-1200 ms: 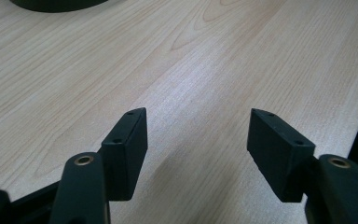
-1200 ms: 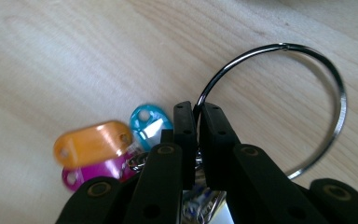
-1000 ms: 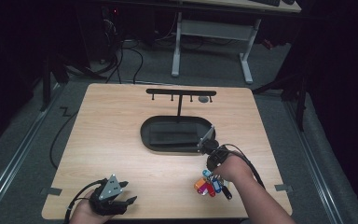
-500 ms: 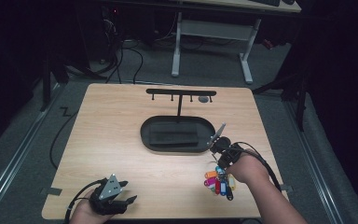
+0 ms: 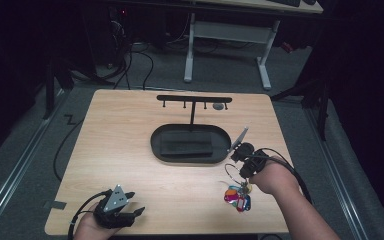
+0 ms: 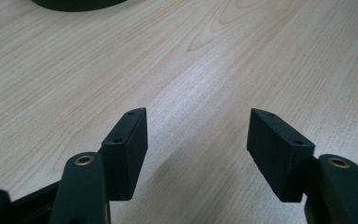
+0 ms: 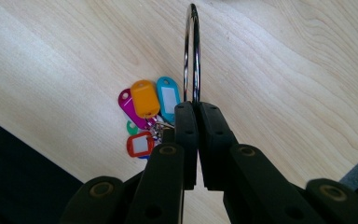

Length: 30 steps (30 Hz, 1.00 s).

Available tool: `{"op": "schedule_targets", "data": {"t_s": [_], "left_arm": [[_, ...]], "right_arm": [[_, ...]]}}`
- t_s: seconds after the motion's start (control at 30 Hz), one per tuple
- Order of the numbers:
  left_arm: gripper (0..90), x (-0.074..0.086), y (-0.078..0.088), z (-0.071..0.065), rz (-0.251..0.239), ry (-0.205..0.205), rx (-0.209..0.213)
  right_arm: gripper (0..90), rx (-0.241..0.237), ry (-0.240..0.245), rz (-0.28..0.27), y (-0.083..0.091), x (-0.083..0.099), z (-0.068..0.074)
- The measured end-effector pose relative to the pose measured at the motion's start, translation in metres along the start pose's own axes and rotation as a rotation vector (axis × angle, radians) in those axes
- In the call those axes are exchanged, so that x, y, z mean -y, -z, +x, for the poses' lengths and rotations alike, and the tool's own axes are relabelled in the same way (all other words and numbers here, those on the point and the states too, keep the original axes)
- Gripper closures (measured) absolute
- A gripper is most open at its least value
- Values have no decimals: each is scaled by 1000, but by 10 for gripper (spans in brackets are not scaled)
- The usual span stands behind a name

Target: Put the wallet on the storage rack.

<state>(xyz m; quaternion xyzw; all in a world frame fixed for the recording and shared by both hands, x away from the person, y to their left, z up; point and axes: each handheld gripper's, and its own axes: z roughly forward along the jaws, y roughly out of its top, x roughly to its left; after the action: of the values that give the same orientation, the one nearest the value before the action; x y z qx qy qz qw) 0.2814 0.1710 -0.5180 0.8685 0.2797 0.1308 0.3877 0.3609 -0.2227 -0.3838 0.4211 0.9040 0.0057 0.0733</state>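
Note:
My right gripper (image 7: 196, 105) is shut on a large metal key ring (image 7: 192, 56), which stands up from its jaws. Several coloured key tags (image 7: 145, 100) in orange, teal, magenta and red hang from the ring over the wood. In the high view the right gripper (image 5: 240, 165) is just right of the black oval tray (image 5: 155, 142), with the tags (image 5: 237, 197) dangling below it. My left gripper (image 5: 138, 213) rests near the table's front left edge. Its jaws (image 6: 198, 121) stand open over bare wood with nothing between them.
The wooden table (image 5: 130, 165) carries the oval tray with a dark flat block (image 5: 186, 146) inside. Behind the tray stands a black T-shaped rack (image 5: 194, 99) with small hooks. The tray's rim (image 6: 74, 3) shows far ahead of the left gripper. Cables and desk legs are on the floor beyond.
The right hand has risen and shifted right with the key ring, carrying the bunch of tags right along with it. The left gripper has stayed put.

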Motion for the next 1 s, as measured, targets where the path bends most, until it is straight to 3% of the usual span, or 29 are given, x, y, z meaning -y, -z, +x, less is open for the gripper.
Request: {"op": "schedule_targets", "data": {"t_s": [0.57,1.0], "left_arm": [[387,2,-2,5,-5,13,-8],[386,5,-1,11,-15,40,-14]], "right_arm": [[877,32,8,-3,42,-1,-7],[877,24,-10,-8,44,-6,-11]]}}
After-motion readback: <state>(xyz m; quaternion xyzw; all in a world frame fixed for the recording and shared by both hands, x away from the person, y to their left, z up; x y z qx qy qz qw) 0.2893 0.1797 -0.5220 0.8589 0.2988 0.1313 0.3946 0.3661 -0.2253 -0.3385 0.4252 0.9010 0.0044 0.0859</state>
